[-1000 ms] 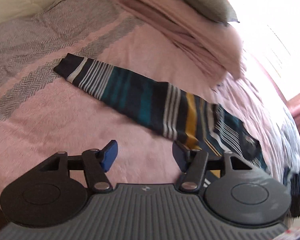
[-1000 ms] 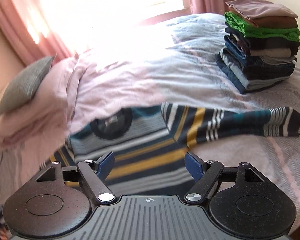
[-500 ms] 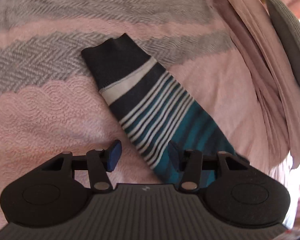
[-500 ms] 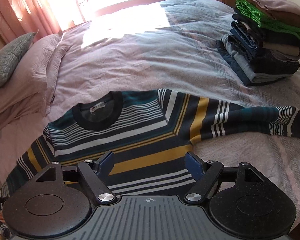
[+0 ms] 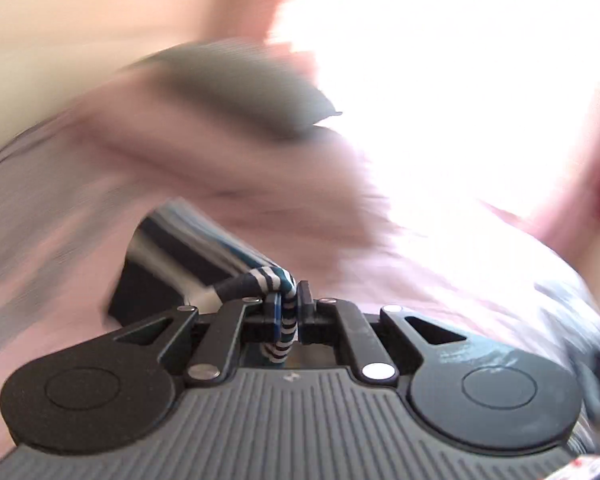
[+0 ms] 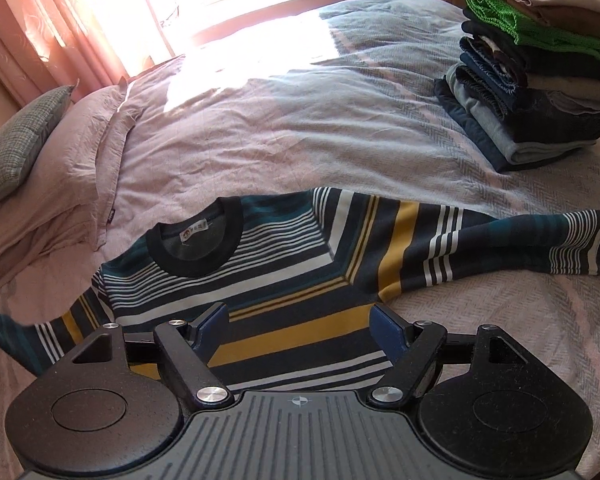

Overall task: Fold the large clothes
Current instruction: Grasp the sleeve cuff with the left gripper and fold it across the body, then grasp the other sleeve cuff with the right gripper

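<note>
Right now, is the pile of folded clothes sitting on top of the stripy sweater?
No, the pile of folded clothes sits on the bed, apart from the stripy sweater.

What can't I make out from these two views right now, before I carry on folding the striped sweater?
- Left wrist view: motion blur smears the bed and pillow; the window is blown out white.
- Left wrist view: the left gripper is shut on a sleeve; the sweater's body is out of frame.
- Right wrist view: the striped sweater has its hem hidden behind the open right gripper.
- Right wrist view: the collar label is too small to read.
</note>
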